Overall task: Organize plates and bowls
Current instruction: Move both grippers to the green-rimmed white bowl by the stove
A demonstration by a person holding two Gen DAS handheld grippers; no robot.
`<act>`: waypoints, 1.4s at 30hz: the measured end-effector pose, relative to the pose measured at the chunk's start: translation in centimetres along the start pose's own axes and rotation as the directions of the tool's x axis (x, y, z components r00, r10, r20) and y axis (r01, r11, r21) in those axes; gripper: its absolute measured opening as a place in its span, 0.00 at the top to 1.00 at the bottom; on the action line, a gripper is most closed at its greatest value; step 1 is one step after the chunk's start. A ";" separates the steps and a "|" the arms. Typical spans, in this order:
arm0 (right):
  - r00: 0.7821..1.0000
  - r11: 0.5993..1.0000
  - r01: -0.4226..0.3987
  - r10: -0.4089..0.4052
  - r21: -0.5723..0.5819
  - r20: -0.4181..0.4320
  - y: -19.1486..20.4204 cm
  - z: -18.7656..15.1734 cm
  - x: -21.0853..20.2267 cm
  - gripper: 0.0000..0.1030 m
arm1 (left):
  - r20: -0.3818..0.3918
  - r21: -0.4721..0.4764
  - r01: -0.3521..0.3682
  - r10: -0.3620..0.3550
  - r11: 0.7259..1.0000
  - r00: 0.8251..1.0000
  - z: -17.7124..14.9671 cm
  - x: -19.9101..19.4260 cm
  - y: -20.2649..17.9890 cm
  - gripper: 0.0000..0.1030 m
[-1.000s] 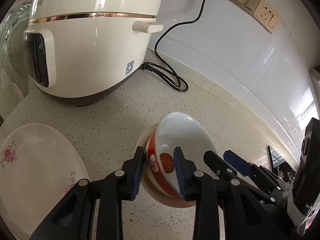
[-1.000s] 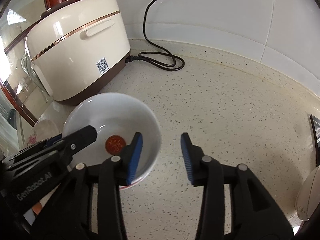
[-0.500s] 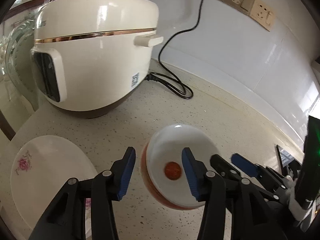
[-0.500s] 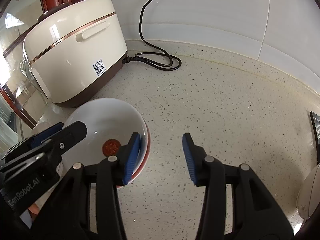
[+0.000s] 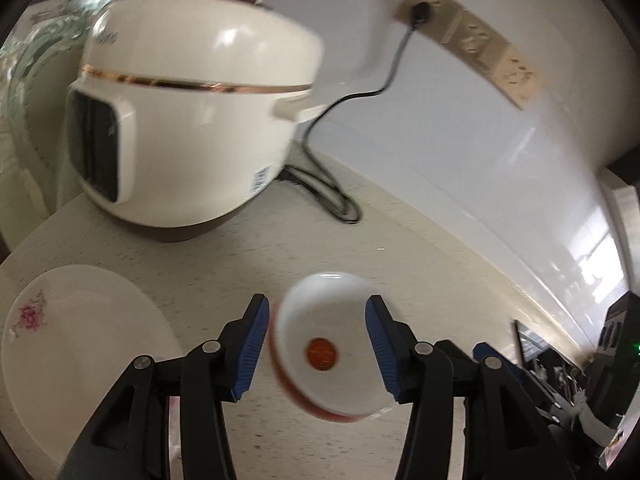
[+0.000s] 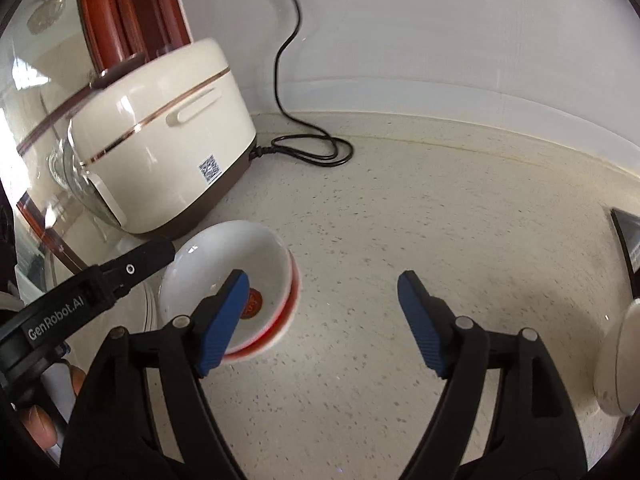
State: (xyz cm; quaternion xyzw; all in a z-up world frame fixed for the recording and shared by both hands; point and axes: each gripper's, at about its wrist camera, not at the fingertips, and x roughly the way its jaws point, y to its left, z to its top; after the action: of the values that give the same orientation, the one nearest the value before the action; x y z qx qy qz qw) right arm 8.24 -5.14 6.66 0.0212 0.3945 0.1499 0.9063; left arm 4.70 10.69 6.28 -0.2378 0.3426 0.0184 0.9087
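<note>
Left wrist view: our left hand-held gripper has just been opening, pads clear of the white, red-banded bowl sitting upright between them on the speckled worktop. Our right hand-held gripper has also just spread, empty, beside the bowl. A flowered plate lies left, rice cooker behind.

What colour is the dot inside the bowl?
Orange-red, at the bottom of the white bowl; clearest in the left wrist view.
</note>
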 end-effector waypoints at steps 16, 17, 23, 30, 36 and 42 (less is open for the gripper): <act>0.975 0.961 0.175 -0.199 0.214 0.095 -10.1 -4.1 -10.3 0.21 | -0.113 0.171 0.275 -0.259 0.946 0.959 -4.5 0.3 -10.2 0.49; 0.974 0.957 0.179 -0.205 0.226 0.095 -10.7 -4.4 -10.6 0.20 | -0.126 0.170 0.284 -0.265 0.944 0.956 -4.8 0.6 -10.6 0.49; 0.961 0.926 0.223 -0.261 0.305 0.091 -15.1 -6.6 -13.2 0.19 | -0.184 0.190 0.330 -0.296 0.925 0.937 -6.0 1.3 -13.6 0.49; 0.940 0.875 0.270 -0.329 0.402 0.084 -19.5 -8.8 -15.3 0.19 | -0.246 0.197 0.349 -0.298 0.916 0.922 -7.6 3.5 -16.4 0.49; 0.954 0.851 0.233 -0.293 0.470 0.058 -22.6 -10.2 -15.4 0.19 | -0.311 0.195 0.400 -0.330 0.895 0.891 -9.1 4.7 -19.2 0.49; 0.963 0.834 0.205 -0.265 0.513 0.047 -24.4 -10.8 -14.6 0.19 | -0.395 0.203 0.443 -0.341 0.873 0.853 -11.0 6.4 -22.8 0.49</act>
State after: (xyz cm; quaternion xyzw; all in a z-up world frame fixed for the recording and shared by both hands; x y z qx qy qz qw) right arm -2.72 -33.54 5.81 0.2170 0.3662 -0.0723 0.9020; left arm 7.34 -15.21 4.66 -0.1685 0.4397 -0.2611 0.8426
